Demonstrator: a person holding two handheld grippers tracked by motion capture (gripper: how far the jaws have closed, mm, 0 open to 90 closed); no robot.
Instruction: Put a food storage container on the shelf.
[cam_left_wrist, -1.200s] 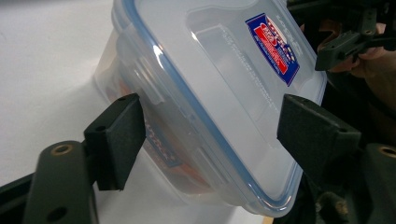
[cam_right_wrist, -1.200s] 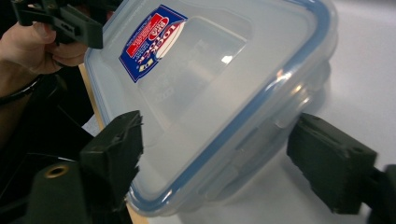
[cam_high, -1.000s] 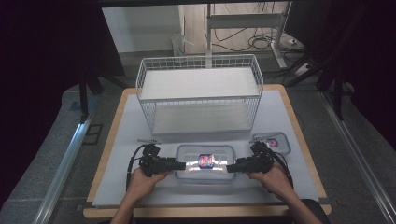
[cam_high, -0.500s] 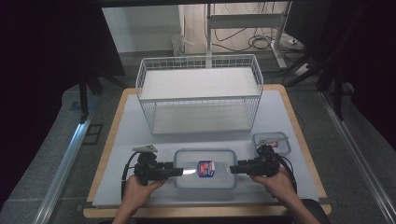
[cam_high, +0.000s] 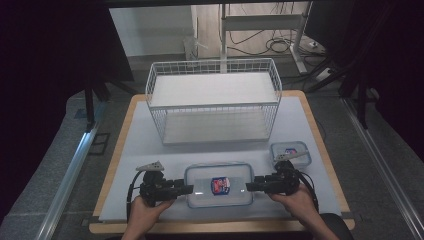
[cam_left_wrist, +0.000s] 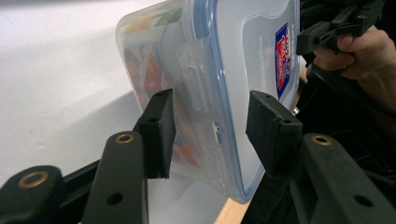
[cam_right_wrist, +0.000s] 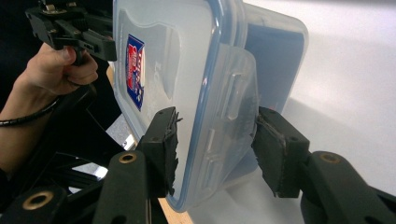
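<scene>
A clear rectangular food container (cam_high: 218, 185) with a blue-sealed lid and a red-and-blue label lies near the front of the white mat (cam_high: 140, 145). My left gripper (cam_high: 189, 189) takes its left end and my right gripper (cam_high: 249, 186) its right end. In the left gripper view the pads (cam_left_wrist: 159, 130) sit on either side of the latch flap, one under the base (cam_left_wrist: 140, 60) and one on the lid. The right gripper view shows the same hold at the other latch (cam_right_wrist: 233, 93). Both pairs of jaws have just been closing, with the container between them.
A white wire basket (cam_high: 214, 100) stands across the back half of the mat. A small lidded container (cam_high: 290, 152) sits just behind my right hand. The wooden table edge (cam_high: 220, 227) runs close under both hands.
Both grippers and the container between them have shifted a little toward the near table edge. The jaws have drawn in on the container's two ends.
</scene>
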